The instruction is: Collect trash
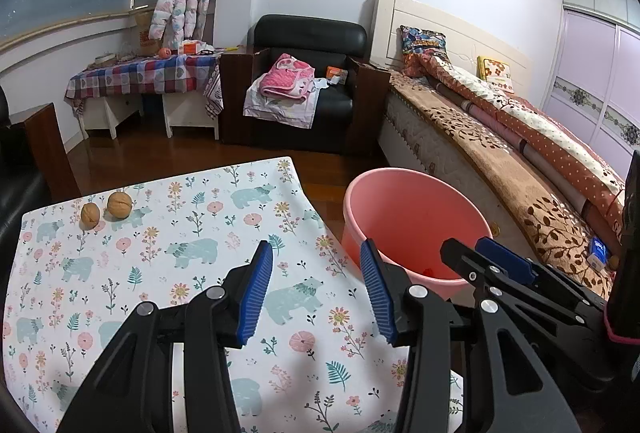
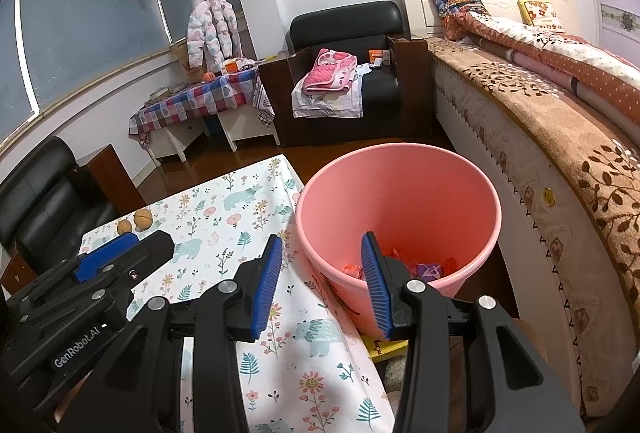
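A pink bucket [image 2: 400, 193] stands on the floor at the table's right edge; in the right wrist view orange and purple scraps [image 2: 424, 267] lie at its bottom. Two walnuts [image 1: 106, 211] rest at the far left of the floral tablecloth [image 1: 180, 233]. My left gripper [image 1: 316, 265] hovers open over the cloth near the bucket [image 1: 412, 217], nothing between its blue pads. My right gripper [image 2: 322, 257] is open at the bucket's near rim, jaws bare. Each gripper shows in the other's view: the right gripper [image 1: 496, 257] and the left gripper [image 2: 120, 253].
A bed [image 2: 560, 137] with a brown patterned cover runs along the right, close to the bucket. A black armchair [image 1: 308, 81] with folded pink cloth stands at the far wall, beside a small checked-cloth table [image 1: 148, 73]. Another black chair [image 2: 44, 201] sits left of the table.
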Motion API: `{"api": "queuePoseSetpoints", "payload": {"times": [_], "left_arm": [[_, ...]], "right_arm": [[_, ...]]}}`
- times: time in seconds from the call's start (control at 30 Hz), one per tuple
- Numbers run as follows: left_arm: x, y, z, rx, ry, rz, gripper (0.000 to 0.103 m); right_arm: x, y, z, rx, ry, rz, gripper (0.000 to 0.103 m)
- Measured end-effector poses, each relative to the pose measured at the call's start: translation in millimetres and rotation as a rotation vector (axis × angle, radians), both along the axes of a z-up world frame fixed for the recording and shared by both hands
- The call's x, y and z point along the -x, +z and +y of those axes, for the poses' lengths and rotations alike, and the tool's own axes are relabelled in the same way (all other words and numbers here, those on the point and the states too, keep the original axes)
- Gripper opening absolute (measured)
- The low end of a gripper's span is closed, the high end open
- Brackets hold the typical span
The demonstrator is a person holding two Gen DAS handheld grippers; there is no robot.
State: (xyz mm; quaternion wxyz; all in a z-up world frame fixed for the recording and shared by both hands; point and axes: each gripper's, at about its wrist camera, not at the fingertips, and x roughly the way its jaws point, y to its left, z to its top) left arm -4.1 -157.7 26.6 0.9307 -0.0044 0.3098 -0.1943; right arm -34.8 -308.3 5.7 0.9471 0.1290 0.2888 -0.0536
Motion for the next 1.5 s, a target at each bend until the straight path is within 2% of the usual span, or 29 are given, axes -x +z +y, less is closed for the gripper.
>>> {"api": "queuePoseSetpoints", "payload": {"times": [1.5], "left_arm": [[3.2,-7.8,-5.7,0.000,-0.004,0.013,0.046]], "right_arm": [[-5.6,-7.2,-1.0,-0.011,-0.002,0.026,0.042]]}}
